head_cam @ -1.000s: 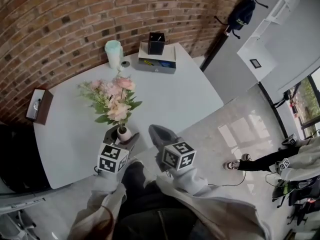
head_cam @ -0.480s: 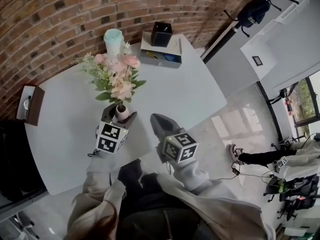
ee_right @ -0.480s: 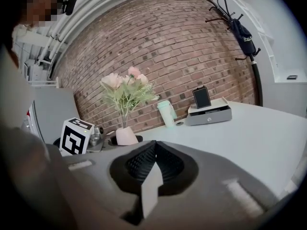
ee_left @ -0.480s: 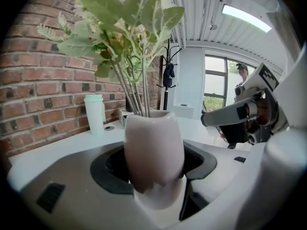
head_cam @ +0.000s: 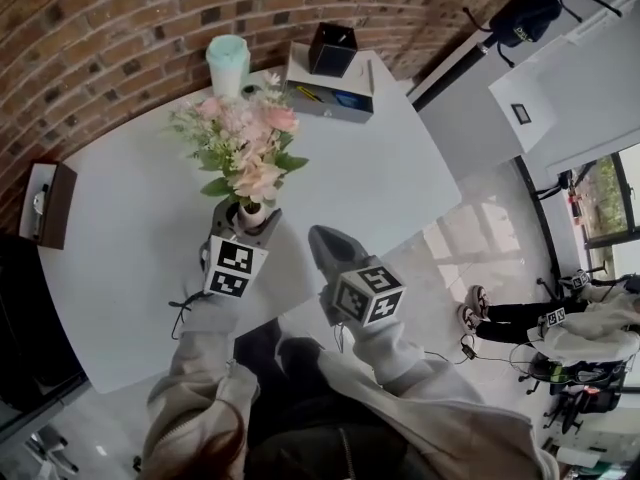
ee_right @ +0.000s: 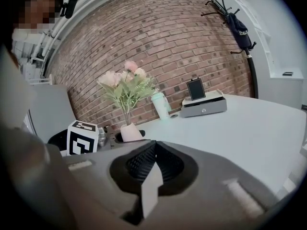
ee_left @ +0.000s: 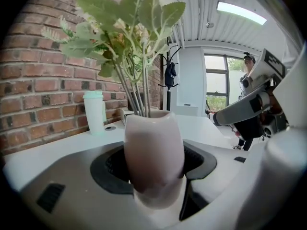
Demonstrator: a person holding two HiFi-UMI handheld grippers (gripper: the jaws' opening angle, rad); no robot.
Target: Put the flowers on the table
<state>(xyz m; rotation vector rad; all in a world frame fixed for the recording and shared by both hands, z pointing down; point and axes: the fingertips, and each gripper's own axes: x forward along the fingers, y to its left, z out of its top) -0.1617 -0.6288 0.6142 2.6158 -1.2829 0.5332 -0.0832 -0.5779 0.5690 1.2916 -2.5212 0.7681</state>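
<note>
A small pinkish-white vase (ee_left: pixel 153 157) with pink flowers and green leaves (head_cam: pixel 245 148) sits between the jaws of my left gripper (head_cam: pixel 249 218), which is shut on the vase and holds it upright above the white table (head_cam: pixel 380 188). In the right gripper view the vase (ee_right: pixel 129 132) and bouquet (ee_right: pixel 125 85) show at left beside the left gripper's marker cube (ee_right: pixel 82 137). My right gripper (head_cam: pixel 325 253) is shut and empty, over the table's near edge, to the right of the vase.
At the table's far side stand a mint tumbler (head_cam: pixel 228 63), a grey drawer box (head_cam: pixel 330 93) with a black holder (head_cam: pixel 332 48) on it. A brown box (head_cam: pixel 45 203) lies at the left edge. A coat rack (ee_right: pixel 240 28) stands by the brick wall. A person (head_cam: pixel 560 323) is at right.
My left gripper has carried the vase of flowers farther over the table, away from the near edge. The right gripper stayed near the edge.
</note>
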